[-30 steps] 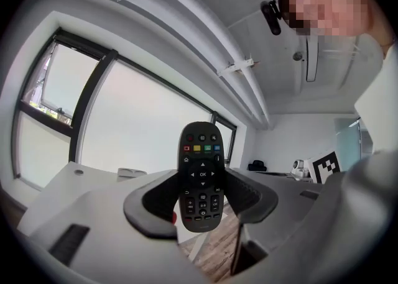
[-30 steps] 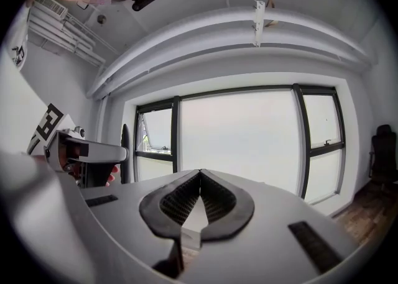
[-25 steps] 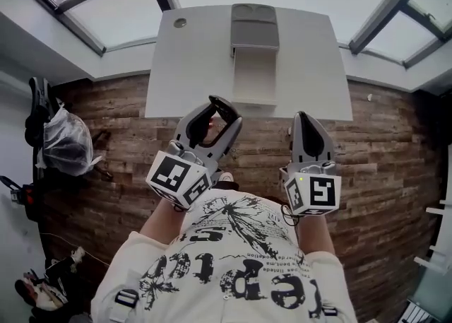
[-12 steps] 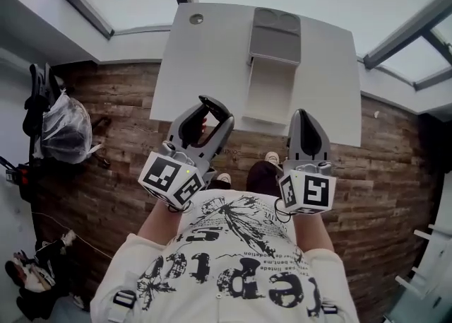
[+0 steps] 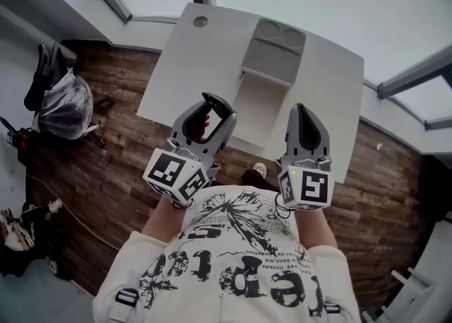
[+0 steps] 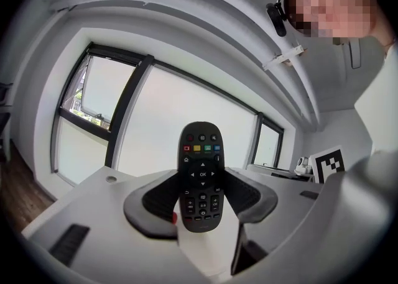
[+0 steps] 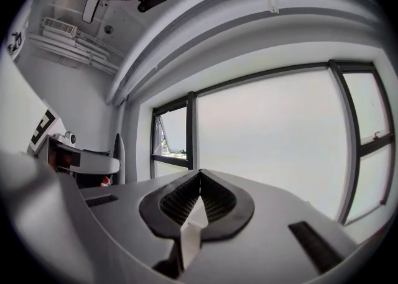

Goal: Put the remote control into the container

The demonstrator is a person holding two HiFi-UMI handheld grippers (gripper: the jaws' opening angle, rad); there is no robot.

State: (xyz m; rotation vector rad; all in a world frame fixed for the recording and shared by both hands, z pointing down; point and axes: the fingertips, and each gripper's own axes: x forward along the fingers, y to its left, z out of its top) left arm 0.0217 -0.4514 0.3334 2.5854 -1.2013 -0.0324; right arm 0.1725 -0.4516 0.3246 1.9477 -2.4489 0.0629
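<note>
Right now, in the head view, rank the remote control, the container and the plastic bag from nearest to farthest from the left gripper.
1. remote control, held in the fingers of the left gripper.
2. container, ahead and right, on the table.
3. plastic bag, far left, on the floor.

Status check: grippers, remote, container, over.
Left gripper shut on remote control. Right gripper shut, empty. Container on white table ahead, nothing seen in the way.
</note>
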